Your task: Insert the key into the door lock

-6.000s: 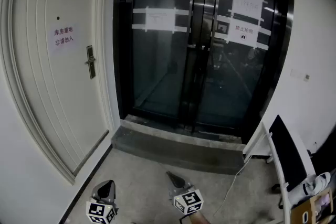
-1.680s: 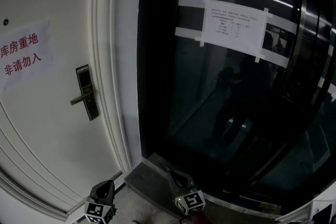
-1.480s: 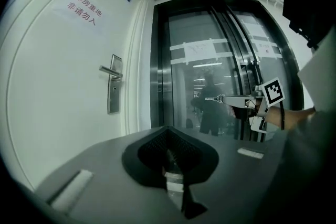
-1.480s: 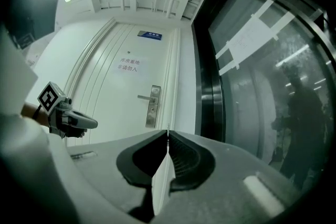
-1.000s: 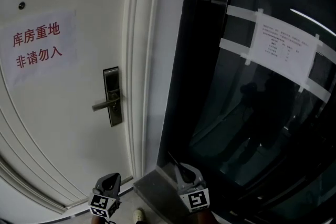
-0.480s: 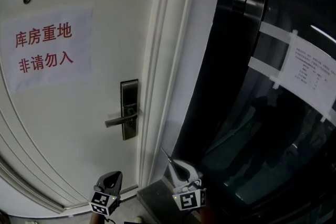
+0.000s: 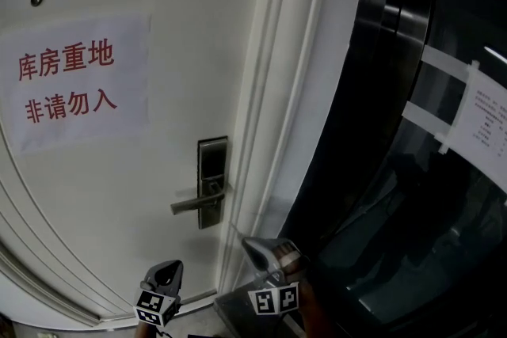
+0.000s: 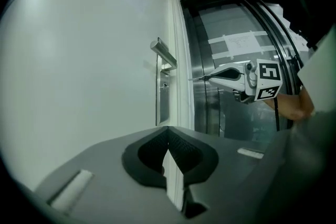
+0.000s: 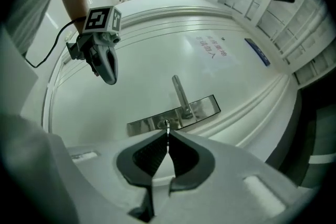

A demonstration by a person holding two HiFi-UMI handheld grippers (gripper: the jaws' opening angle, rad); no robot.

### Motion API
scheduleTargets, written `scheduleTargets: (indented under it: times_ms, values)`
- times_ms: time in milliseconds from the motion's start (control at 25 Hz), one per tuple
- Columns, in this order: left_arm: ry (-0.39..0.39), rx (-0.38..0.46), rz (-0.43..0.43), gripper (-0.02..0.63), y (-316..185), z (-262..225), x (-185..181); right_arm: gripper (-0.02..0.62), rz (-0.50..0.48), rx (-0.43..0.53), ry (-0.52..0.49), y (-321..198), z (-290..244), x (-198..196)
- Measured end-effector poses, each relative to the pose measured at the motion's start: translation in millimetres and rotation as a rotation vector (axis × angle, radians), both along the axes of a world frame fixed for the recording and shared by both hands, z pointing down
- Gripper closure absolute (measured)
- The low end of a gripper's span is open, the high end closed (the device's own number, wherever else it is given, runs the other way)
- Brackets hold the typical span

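The steel lock plate (image 7: 212, 170) with its lever handle (image 7: 190, 204) sits on the white door (image 7: 119, 186). My right gripper (image 7: 249, 243) hovers just below and right of the plate, shut on a thin key (image 7: 239, 231) that sticks out toward the door. In the right gripper view the key (image 9: 167, 126) lines up with the keyhole on the lock plate (image 9: 202, 108), a short way off it, below the handle (image 9: 180, 93). My left gripper (image 7: 170, 267) is lower left, shut and holding nothing. The left gripper view shows its jaws (image 8: 168, 136) closed, with the right gripper (image 8: 212, 76) beside the lock plate (image 8: 164, 97).
A paper sign with red print (image 7: 79, 83) hangs on the door above left of the lock. The white door frame (image 7: 293, 91) runs right of the lock. Dark glass doors (image 7: 412, 194) with a taped notice (image 7: 487, 119) stand beyond it.
The door and lock have come closer and slid right in the head view. My right gripper has rolled and shifted left toward the lock plate; the left gripper has come forward with it.
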State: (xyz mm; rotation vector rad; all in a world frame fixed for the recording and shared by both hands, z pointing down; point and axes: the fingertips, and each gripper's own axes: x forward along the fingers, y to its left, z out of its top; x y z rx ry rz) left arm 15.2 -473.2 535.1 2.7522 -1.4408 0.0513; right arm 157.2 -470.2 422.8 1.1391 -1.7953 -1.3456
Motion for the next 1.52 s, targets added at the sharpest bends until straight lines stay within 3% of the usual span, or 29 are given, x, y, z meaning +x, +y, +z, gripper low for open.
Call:
scheduleTargets:
  times_ms: [600,1520]
  values:
    - [0.011,0.039,-0.025,0.604,-34,-7,-27,0.584,-0.014,0.027,0.07,-52,5,-32]
    - [0.018,0.072,-0.05,0.604,-39,-18,-42,0.584,0.013,-0.005,0.101,-80,12,-39]
